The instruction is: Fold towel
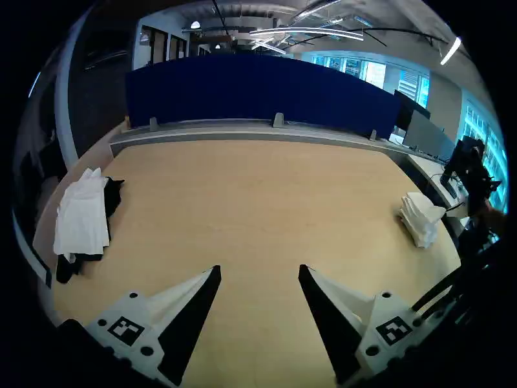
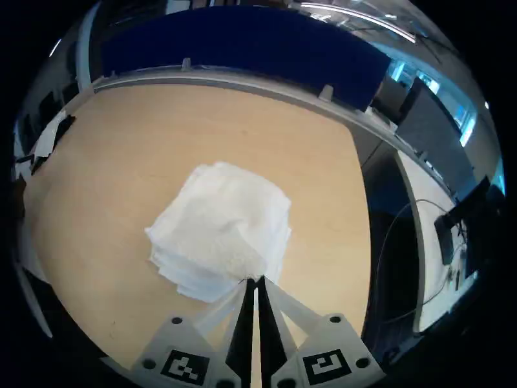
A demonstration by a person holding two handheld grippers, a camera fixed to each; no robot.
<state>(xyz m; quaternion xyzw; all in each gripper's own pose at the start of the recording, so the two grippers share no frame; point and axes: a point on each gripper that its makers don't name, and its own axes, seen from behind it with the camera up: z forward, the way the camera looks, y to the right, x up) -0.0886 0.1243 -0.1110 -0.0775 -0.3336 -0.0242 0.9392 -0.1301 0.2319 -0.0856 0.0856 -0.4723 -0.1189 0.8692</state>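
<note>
Spanning both views, wood table (image 1: 258, 194) is biggest; blue partition (image 1: 258, 90) stands behind the towel stack (image 2: 220, 226), well apart. Loose white/black cloth pile (image 1: 81, 216) lies far from stack, opp. side. Stack = folded white towels, one corner pointing at right gripper (image 2: 256, 279). Its jaws are closed, tips touching that corner; can't tell if a layer's pinched. Left gripper (image 1: 258, 268): jaws wide apart, empty, stack well off to its right. Right is nearer, prob. does the pick.

Towel stack (image 2: 220, 226) on table (image 2: 129, 142)
</note>
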